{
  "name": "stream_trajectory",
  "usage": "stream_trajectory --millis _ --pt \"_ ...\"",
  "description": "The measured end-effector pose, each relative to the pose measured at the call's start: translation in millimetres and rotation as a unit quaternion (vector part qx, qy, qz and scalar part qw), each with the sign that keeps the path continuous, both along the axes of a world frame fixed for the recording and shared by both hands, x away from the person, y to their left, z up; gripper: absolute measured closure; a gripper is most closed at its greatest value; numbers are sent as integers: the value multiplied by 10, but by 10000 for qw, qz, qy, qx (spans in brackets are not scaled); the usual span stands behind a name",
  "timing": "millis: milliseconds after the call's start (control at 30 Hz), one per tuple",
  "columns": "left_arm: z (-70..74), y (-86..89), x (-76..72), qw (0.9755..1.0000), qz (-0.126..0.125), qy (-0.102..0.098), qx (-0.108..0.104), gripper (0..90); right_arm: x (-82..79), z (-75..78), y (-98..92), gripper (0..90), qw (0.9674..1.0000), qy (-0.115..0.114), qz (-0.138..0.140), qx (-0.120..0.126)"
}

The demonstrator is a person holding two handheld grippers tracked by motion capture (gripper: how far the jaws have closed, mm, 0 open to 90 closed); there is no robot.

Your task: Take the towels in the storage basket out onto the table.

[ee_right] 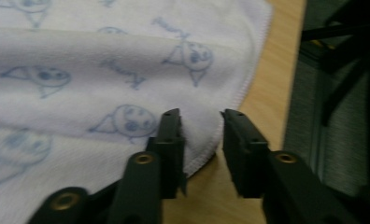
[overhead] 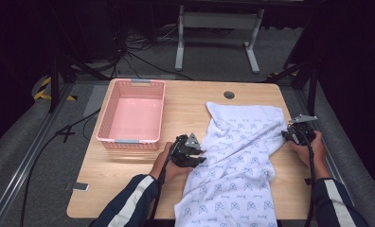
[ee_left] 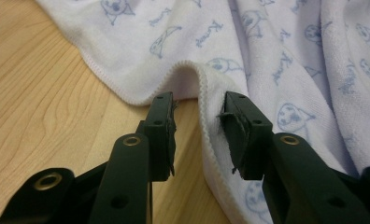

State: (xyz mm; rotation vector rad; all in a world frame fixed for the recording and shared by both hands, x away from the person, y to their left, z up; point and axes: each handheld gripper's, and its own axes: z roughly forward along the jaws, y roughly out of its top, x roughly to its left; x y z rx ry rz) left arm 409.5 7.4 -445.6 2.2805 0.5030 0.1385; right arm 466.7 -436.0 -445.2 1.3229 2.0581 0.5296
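Note:
A white towel (overhead: 242, 156) with a blue print lies crumpled over the right half of the wooden table (overhead: 129, 175), its near end hanging over the front edge. My left gripper (overhead: 202, 156) is at the towel's left edge. In the left gripper view the left gripper (ee_left: 199, 100) is open, and a raised fold of the towel's hem (ee_left: 206, 93) stands between the jaws, close to the right one. My right gripper (overhead: 286, 135) is at the towel's right edge. In the right gripper view the right gripper (ee_right: 201, 116) is open astride the towel's (ee_right: 80, 46) stitched border.
An empty pink plastic basket (overhead: 105, 118) stands at the table's back left. A round cable hole (overhead: 229, 94) sits near the far edge. The table's right edge (ee_right: 272, 107) runs close beside the right gripper, with dark floor and frame bars beyond it.

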Motion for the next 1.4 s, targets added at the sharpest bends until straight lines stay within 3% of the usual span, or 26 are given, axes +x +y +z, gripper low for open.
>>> stream_trajectory --millis 33,67,133,200,233,267,333,367,400,433,467,533,600,667,733,833,867,1000,1033,1100,1167,1200,1267,1300,1367,1400 --pt "-1 -24 18 10000 -18 -43 50 635 8 -11 -16 582 9999 -106 -49 -72" --pt "0 -53 36 10000 -5 -61 54 632 -25 9 -24 545 9998 -92 30 163" --pt "4 -126 89 10000 -6 -90 18 630 -60 43 -12 521 9996 -96 81 266" --pt "14 -199 149 9997 -9 -233 87 633 -179 144 27 503 9975 -241 364 563" --pt "8 -229 191 9997 14 -226 100 647 -295 204 103 497 9945 -291 576 823" --pt "-2 -241 215 9997 64 -211 73 661 -392 226 178 488 9919 -178 878 897" --pt "-51 -266 268 9995 122 -205 194 697 -526 211 305 483 9894 -20 1209 805" --pt "-90 -278 290 9992 107 -189 324 700 -608 189 392 475 9877 140 1439 590" --pt "-90 -278 290 9992 107 -189 324 720 -608 189 392 475 9877 140 1439 590" --pt "-121 -285 304 9989 114 -191 424 733 -718 131 467 487 9846 281 1616 607" --pt "-132 -270 324 9992 98 -122 380 747 -743 98 485 483 9841 403 1632 576" --pt "-119 -268 331 9984 113 -235 503 789 -756 46 490 478 9854 393 1609 404" --pt "-107 -265 342 9972 140 -344 645 809 -717 20 451 486 9860 402 1495 625" --pt "-100 -258 397 9968 247 -322 687 838 -644 -3 402 514 9910 389 1191 477" --pt "-95 -248 453 9953 469 -392 746 850 -600 -10 326 536 9928 326 1029 525" --pt "-114 -213 537 9933 795 -458 709 851 -513 -6 172 550 9980 176 506 340" --pt "-113 -209 560 9930 893 -386 666 849 -475 -12 104 550 9980 158 388 472" --pt "-98 -216 574 9934 962 -335 523 828 -449 -16 33 510 9975 98 332 622" --pt "-85 -214 558 9948 856 -311 457 821 -497 31 65 501 9937 37 619 929" --pt "-70 -211 548 9965 721 -273 320 768 -527 89 149 483 9920 -162 785 974" --pt "-68 -232 541 9960 768 -290 358 708 -523 108 223 472 9905 -250 923 990" --pt "-82 -247 537 9968 668 -259 366 708 -497 100 258 447 9914 -213 886 936" --pt "-88 -256 526 9970 606 -213 422 747 -422 58 295 442 9904 -132 859 1077" --pt "-114 -276 501 9974 454 -260 493 785 -365 27 310 452 9902 -139 800 1133" --pt "-113 -278 486 9972 441 -292 529 820 -255 -15 302 524 9849 -78 820 1520" --pt "-109 -273 483 9968 437 -295 596 844 -212 -31 303 550 9839 -53 786 1607"
